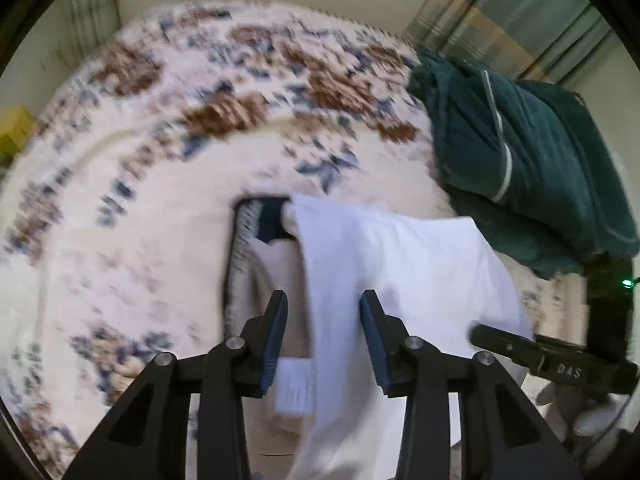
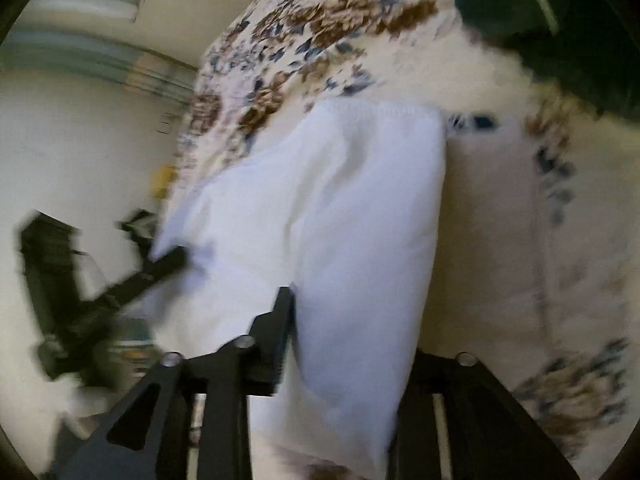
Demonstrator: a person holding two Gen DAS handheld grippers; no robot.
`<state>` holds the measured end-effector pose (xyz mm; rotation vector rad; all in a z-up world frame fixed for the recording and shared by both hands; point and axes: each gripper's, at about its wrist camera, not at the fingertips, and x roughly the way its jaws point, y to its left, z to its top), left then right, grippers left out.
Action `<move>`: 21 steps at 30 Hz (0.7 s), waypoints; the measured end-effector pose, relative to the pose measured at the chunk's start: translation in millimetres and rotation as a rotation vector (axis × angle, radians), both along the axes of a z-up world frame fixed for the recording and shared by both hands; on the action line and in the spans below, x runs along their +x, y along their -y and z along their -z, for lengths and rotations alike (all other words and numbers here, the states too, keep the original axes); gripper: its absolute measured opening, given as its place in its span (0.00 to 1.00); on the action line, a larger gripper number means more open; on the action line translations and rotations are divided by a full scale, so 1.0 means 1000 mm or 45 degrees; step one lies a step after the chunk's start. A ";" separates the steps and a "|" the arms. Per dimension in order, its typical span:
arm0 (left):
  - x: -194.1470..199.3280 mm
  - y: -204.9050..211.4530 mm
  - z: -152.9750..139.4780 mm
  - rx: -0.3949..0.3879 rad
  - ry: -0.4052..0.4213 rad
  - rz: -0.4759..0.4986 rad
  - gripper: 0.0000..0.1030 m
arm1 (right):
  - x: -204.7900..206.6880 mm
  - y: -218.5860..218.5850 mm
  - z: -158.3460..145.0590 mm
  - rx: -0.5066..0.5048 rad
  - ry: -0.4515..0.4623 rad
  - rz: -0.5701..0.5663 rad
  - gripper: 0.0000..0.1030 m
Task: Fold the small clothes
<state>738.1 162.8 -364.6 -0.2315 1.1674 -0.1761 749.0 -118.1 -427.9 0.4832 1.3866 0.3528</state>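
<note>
A white garment (image 1: 400,272) lies across a beige garment (image 1: 280,268) with a grey striped edge, on the floral bed cover (image 1: 140,200). My left gripper (image 1: 324,312) is open, pointing down over the white cloth. A strip of that cloth runs between its blue pads, which stand clear of it. In the right wrist view the white garment (image 2: 360,200) fills the middle. My right gripper (image 2: 320,304) is open around its near end; the left finger (image 2: 284,312) shows and cloth hides the other. Each gripper shows in the other's view: the right gripper (image 1: 540,356) and the left gripper (image 2: 160,268).
A folded dark green blanket (image 1: 520,160) with a pale stripe sits on the cover to the right, also seen as the green blanket (image 2: 560,20). A striped curtain (image 1: 500,12) hangs behind it. A yellow object (image 1: 16,128) lies off the left edge. Pale wall (image 2: 80,140) borders the bed.
</note>
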 end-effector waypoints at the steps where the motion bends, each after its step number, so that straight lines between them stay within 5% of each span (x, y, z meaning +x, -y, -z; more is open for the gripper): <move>1: -0.005 0.000 -0.007 0.044 0.049 -0.019 0.40 | -0.002 -0.002 -0.005 -0.109 0.016 -0.002 0.49; 2: -0.010 0.001 -0.015 0.093 0.093 -0.029 0.48 | -0.007 -0.001 -0.010 -0.197 0.043 -0.002 0.54; 4: -0.019 0.002 -0.023 0.163 0.131 -0.040 0.95 | -0.017 -0.004 -0.022 -0.321 0.087 0.007 0.75; 5: -0.026 0.005 -0.027 0.174 0.143 -0.029 1.00 | -0.023 -0.003 -0.028 -0.383 0.105 0.018 0.90; 6: -0.034 0.008 -0.030 0.197 0.152 -0.023 1.00 | -0.031 -0.002 -0.036 -0.442 0.118 0.028 0.97; 11: -0.071 0.020 -0.046 0.319 0.173 -0.044 1.00 | -0.082 0.003 -0.066 -0.726 0.134 0.090 0.98; 21: -0.162 0.045 -0.108 0.326 0.178 -0.029 1.00 | -0.194 0.004 -0.173 -0.884 0.278 0.184 0.99</move>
